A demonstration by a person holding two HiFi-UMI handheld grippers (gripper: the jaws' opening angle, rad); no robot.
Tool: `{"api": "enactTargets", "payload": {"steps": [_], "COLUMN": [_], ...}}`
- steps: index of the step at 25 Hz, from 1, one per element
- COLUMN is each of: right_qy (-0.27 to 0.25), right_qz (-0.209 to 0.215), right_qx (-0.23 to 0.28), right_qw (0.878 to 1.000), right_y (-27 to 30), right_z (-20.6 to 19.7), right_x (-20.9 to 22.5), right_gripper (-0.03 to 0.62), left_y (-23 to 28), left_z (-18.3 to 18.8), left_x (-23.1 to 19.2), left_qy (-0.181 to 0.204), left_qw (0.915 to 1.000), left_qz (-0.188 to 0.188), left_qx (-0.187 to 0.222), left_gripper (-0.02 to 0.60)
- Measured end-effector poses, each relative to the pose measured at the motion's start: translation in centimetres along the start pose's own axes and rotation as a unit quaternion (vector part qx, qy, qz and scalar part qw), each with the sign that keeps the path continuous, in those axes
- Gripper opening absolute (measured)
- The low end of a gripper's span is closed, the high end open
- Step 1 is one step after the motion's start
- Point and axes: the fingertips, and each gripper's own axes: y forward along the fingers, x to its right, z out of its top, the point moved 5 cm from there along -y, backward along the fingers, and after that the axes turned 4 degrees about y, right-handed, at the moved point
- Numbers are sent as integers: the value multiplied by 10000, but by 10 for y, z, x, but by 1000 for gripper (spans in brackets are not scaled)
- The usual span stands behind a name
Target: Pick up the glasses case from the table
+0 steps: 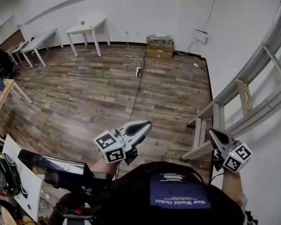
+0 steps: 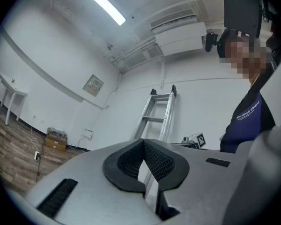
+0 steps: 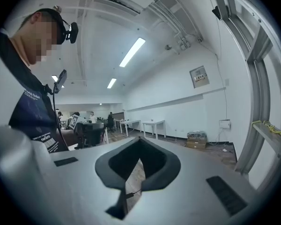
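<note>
Head view gives us the left hand-held gripper and right hand-held gripper both clenched empty over the floor, no glasses case in sight, perhaps on the counter at lower left; we judge it light, stiff, smooth, best pinched across its narrow middle.

Head camera looks down; left tool and right tool cameras look level. All 3 show the ladder.
</note>
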Motion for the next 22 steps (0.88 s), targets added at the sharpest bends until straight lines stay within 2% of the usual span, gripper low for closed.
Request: {"api": "enactTargets", "payload": {"steps": [8, 13, 18, 22], "right_qy": [449, 959, 1715, 2085], "right_qz": [-133, -447, -1112, -1356], "right_qx": [-330, -825, -1576, -2166], "right_qw": [9984, 9910, 9661, 9440], "right_y": [45, 78, 86, 85], "right_z": [-13, -67, -170, -232], "right_x": [6, 23, 43, 51], "right_gripper": [2, 2, 2, 2], "left_y": [-23, -57, -95, -104], "left_z": [11, 17, 7, 2], "left_x": [-34, -70, -107, -139], "left_qy": [-181, -296, -369, -463], "left_qw": [9998, 9995, 9992, 9986], "left_qz": [1, 57, 105, 212], "left_qx": [-37, -14, -89, -135], "left_gripper": [2, 2, 3, 2]}}
